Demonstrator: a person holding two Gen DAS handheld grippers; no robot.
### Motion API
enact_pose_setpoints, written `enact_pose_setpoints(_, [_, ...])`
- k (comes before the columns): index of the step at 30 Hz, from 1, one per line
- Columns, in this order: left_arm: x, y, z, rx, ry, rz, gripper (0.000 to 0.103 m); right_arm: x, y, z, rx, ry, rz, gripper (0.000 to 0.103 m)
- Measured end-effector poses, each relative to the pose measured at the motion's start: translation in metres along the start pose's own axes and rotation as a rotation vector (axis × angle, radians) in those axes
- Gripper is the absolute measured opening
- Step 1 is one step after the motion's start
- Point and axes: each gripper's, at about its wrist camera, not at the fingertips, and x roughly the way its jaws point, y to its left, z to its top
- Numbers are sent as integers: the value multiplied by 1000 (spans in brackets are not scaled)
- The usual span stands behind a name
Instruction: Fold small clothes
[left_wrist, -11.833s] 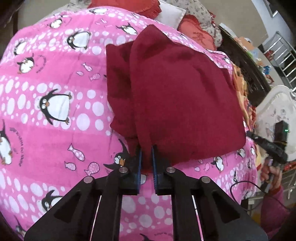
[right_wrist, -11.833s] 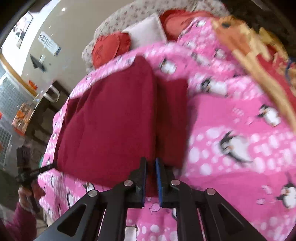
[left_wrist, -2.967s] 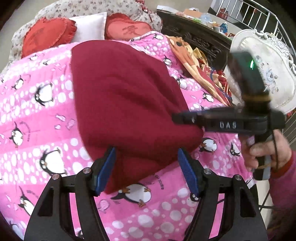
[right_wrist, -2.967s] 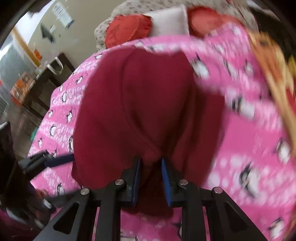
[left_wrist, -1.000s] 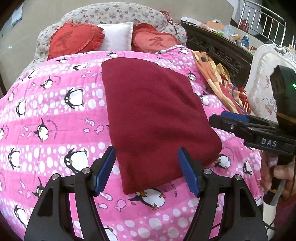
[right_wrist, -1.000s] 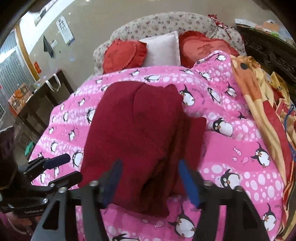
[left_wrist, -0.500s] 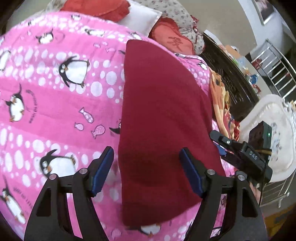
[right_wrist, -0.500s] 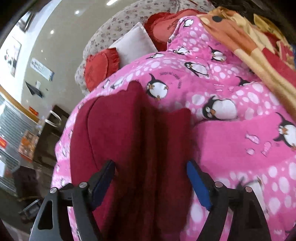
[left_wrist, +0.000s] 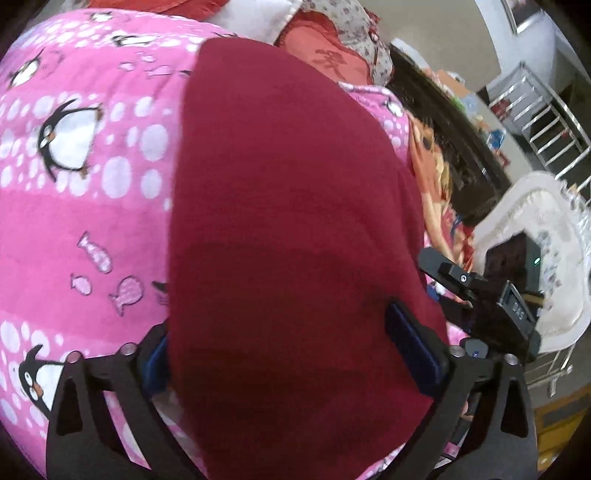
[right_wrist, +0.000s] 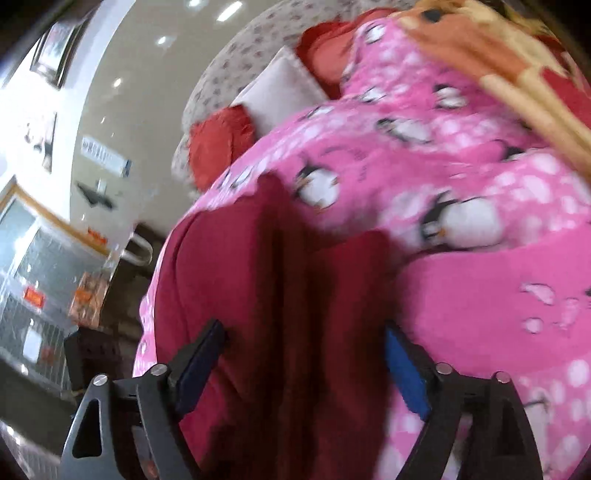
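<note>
A dark red folded garment (left_wrist: 288, 206) lies flat on the pink penguin quilt (left_wrist: 92, 206). My left gripper (left_wrist: 282, 354) hangs low over its near end, jaws opening wide. The cloth sits between the blue pads (left_wrist: 410, 350), which do not press on it. In the right wrist view the garment (right_wrist: 280, 295) shows its stacked fold edges. My right gripper (right_wrist: 303, 362) straddles that side, jaws also opening, pads (right_wrist: 406, 369) apart from the cloth. The right gripper (left_wrist: 480, 306) also appears at the garment's right edge in the left wrist view.
Red heart pillows (right_wrist: 218, 144) and a white pillow (right_wrist: 280, 92) lie at the head of the bed. An orange patterned blanket (right_wrist: 491, 62) is bunched along the quilt's right side. Dark wooden furniture (left_wrist: 443, 122) and a white ornate chair (left_wrist: 535, 229) stand beside the bed.
Both grippers have dropped closer to the garment and rolled. Their jaws have spread wider, and the cloth now fills the space between them.
</note>
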Motion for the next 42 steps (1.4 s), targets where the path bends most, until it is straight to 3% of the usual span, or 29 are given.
enact_pose_setpoints(3, [3,-5,0,31,9,28,101,15,17,-3,-94,39,-55,85])
enact_pose_setpoints(4, [1,-4,0,30,8,28,98,15,18,-4,-92,34,-46,69])
enact_pose_setpoints(5, [-3,-3,0,24,-4,21,90,13,19,-4,-83,37,-19,63])
enact_pose_setpoints(7, [-12,-1,-2,16,-19,13,75,4,28,-4,-103,33,-54,48])
enact_pose_setpoints(9, [-27,0,-4,9,-33,-1,53,-10,39,-6,-136,17,-78,39])
enact_pose_setpoints(11, [-46,-2,-5,6,-41,-29,48,-25,51,-7,-147,4,-54,33])
enact_pose_setpoints(17, [-106,-9,-25,24,-42,-13,48,-51,100,-26,-179,32,32,29])
enact_pose_setpoints(21, [-131,10,-52,24,-9,57,48,-42,119,-58,-177,87,79,29])
enact_pose_setpoints(25, [-116,43,-85,-13,53,185,52,-26,115,-85,-165,127,-19,29])
enact_pose_setpoints(27, [-120,50,-92,-39,15,196,59,-29,114,-89,-147,131,-63,29])
enact_pose_setpoints(29, [-128,53,-94,-68,-19,200,63,-40,118,-93,-148,104,-55,35])
enact_pose_setpoints(37, [-145,42,-108,-13,-92,303,64,-33,181,-129,-411,131,-4,37])
enact_pose_setpoints(38, [-148,40,-111,-2,-106,315,64,-27,181,-134,-433,149,-15,37])
enact_pose_setpoints(41, [-151,29,-115,35,-143,360,64,-1,168,-151,-525,194,-244,37])
enact_pose_setpoints(42, [-152,26,-117,45,-153,370,64,5,159,-156,-515,222,-263,37])
